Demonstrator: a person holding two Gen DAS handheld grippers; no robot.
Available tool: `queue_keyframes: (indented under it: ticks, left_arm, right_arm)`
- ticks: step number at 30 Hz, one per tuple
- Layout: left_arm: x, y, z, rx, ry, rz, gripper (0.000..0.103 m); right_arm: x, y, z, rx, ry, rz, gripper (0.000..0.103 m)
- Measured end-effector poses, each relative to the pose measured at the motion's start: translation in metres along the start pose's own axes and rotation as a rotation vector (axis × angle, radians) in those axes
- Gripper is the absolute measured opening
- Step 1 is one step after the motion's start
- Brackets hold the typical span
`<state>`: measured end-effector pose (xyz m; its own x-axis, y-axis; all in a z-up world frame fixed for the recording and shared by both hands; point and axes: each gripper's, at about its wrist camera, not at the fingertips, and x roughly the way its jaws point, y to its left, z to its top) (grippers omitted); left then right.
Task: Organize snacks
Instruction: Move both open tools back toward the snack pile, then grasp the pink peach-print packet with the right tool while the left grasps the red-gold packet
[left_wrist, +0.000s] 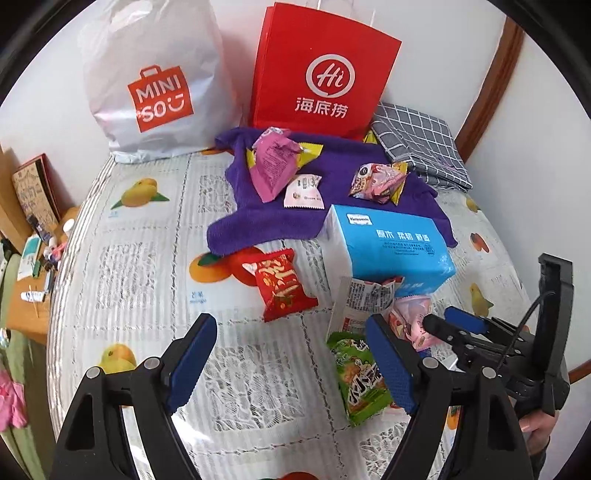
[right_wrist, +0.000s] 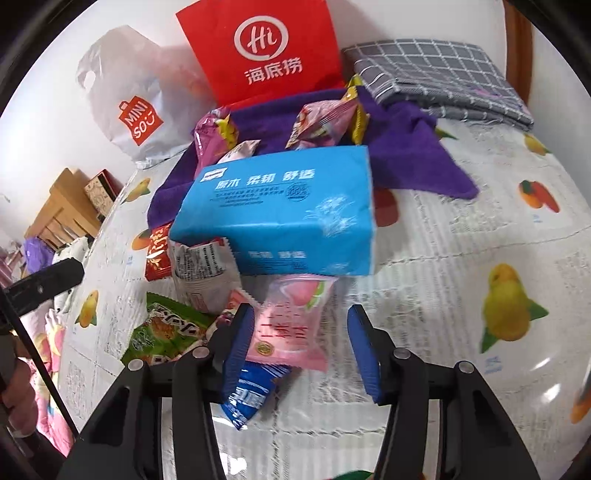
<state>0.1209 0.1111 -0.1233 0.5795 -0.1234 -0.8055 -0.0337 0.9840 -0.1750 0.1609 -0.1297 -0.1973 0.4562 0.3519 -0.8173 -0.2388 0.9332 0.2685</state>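
Snack in play: pink packet (right_wrist: 291, 325) with a peach picture, lying flat on the bed's fruit-print cover (right_wrist: 461, 229), just in front of the blue tissue pack (right_wrist: 280, 206), which serves as landmark for everything below.
Direction from jaws: the packet sits straight ahead of the right gripper (right_wrist: 301, 350), between its two blue pads, nearer the left-hand pad and overlapping it in the picture; the other pad stands clear of the packet's edge.
Long axis: it runs away from the tissue pack toward the camera, roughly along the fingers, so the jaws would close across its short width.
Right jaws: part-way narrowed, straddling the pink packet; no squeeze on the wrapper is visible, so I judge it not yet held.
Left jaws: left gripper (left_wrist: 291, 363) stands wide and empty, over bare cover on the tissue pack's near side, beside the green packet (left_wrist: 360, 376).
Nearer hand: the right, clearly; the left is further off, with the green packet and the white printed packet (right_wrist: 203, 273) lying between.
Under the target: a blue wrapper (right_wrist: 251, 395) pokes out beneath the pink packet's near end, on the side away from the tissue pack; a low grip may catch both.
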Motion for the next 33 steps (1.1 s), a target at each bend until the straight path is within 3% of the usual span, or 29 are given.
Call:
queue_keyframes:
  ticks: [7, 11, 13, 18, 23, 29, 33]
  left_arm:
    - [0.003, 0.015, -0.001, -0.040, -0.002, -0.002, 0.081]
    - [0.015, 0.021, -0.003, -0.057, 0.025, 0.012, 0.081]
    - [0.019, 0.023, -0.002, -0.059, 0.032, 0.014, 0.081]
    - [0.037, 0.021, 0.005, -0.060, 0.048, 0.021, 0.081]
    - [0.061, 0.020, 0.013, -0.070, 0.069, 0.016, 0.081]
    - [0.087, 0.018, 0.020, -0.079, 0.090, 0.026, 0.078]
    - [0.102, 0.017, 0.022, -0.077, 0.103, 0.024, 0.072]
  right_arm:
    - [0.027, 0.007, 0.000, -0.015, 0.052, -0.033, 0.053]
    - [0.034, 0.017, -0.004, -0.112, 0.016, -0.145, 0.045]
    - [0.031, 0.016, -0.006, -0.132, 0.010, -0.141, 0.038]
    - [0.013, -0.003, -0.009, -0.145, -0.040, -0.187, 0.038]
    - [0.017, -0.026, -0.010, -0.112, -0.020, -0.175, 0.039]
    - [0.021, -0.023, -0.017, -0.154, -0.089, -0.190, 0.041]
    - [0.020, -0.029, -0.015, -0.133, -0.103, -0.155, 0.043]
